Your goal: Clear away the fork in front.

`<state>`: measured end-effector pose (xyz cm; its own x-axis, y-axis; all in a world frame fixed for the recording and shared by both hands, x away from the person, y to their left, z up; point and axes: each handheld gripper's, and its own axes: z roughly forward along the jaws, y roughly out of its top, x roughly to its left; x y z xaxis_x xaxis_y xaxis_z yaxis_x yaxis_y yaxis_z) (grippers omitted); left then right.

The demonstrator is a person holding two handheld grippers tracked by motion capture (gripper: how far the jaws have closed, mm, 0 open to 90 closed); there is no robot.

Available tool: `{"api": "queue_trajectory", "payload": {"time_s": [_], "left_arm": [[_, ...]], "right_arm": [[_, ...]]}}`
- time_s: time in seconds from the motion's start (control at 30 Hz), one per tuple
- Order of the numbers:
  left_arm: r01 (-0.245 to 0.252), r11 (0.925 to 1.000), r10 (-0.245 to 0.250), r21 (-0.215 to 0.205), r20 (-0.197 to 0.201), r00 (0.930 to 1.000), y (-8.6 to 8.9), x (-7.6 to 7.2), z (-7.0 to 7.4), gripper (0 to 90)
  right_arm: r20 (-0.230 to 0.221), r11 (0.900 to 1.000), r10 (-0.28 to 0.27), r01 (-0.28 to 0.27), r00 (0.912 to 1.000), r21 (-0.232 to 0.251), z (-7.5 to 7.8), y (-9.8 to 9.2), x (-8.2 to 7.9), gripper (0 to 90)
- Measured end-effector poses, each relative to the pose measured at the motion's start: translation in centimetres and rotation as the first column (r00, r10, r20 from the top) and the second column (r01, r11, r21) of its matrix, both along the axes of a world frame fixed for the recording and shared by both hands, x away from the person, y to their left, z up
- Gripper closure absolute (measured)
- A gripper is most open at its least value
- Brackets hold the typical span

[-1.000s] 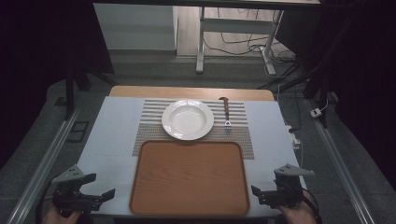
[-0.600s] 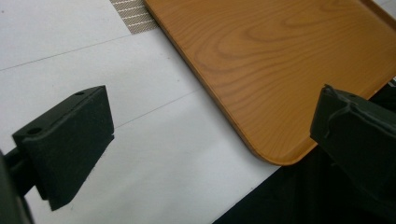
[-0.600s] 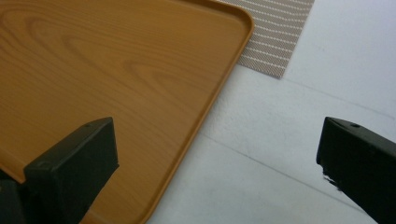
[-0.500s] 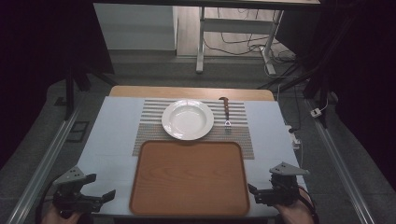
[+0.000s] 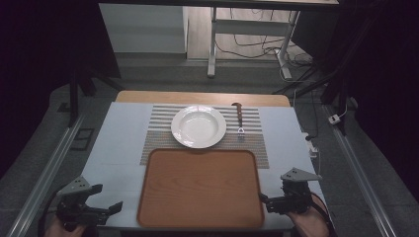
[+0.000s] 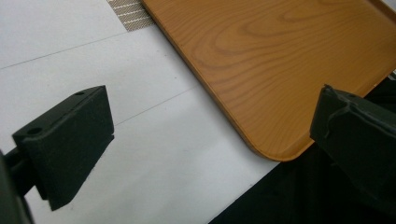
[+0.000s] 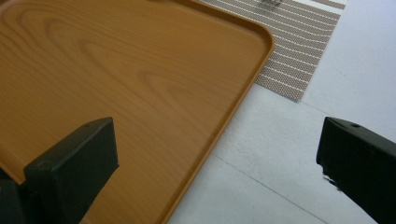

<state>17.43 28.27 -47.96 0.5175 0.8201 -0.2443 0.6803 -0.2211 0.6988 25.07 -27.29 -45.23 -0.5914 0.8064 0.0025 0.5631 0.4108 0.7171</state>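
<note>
A rectangular orange-brown wooden tray (image 5: 200, 187) lies flat at the table's near edge, its long axis running left to right. The left gripper (image 5: 106, 210) and right gripper (image 5: 267, 202) flank its near corners, jaws spread wide, empty. Each should close squarely over the tray's raised rim.

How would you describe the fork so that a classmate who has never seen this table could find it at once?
Start at the wooden tray near the table's front edge, then look behind it to the striped placemat. The fork lies on that mat just right of the white plate. It is the slim one, dark-handled, metal tines toward the tray.
</note>
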Motion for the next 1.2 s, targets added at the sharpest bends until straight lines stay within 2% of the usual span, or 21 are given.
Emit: {"api": "queue_trajectory", "payload": {"time_s": [0.27,0.33,0.63,0.77,0.93,1.2], "left_arm": [[-0.002,1.0000,0.002,-0.007,-0.005,1.0000,0.1,0.0,0.0,0.0],[-0.003,1.0000,0.003,-0.008,-0.005,1.0000,0.1,0.1,0.0,0.0],[0.001,0.9996,-0.001,-0.030,-0.005,1.0000,0.3,0.0,0.0,0.0],[0.002,0.9996,-0.002,-0.028,-0.006,1.0000,0.3,0.0,0.0,0.0],[0.000,0.9997,-0.001,-0.026,-0.007,1.0000,0.3,0.0,0.0,0.0],[0.000,0.9996,0.000,-0.029,-0.008,1.0000,0.3,0.0,0.0,0.0]], "right_arm": [[0.000,1.000,0.018,-0.018,0.9998,-0.014,-0.1,0.4,0.7,0.0],[0.001,0.999,0.024,-0.024,0.9997,-0.034,-0.1,0.8,1.0,0.0],[-0.006,0.997,0.059,-0.059,0.9982,-0.041,-0.2,1.8,1.9,0.0],[-0.012,0.995,0.071,-0.071,0.9974,-0.065,-0.4,2.4,2.6,0.0],[-0.021,0.988,0.083,-0.085,0.9963,-0.125,-0.8,3.3,3.7,0.0],[-0.025,0.979,0.093,-0.096,0.9953,-0.179,-1.3,4.5,4.8,0.0]]}}
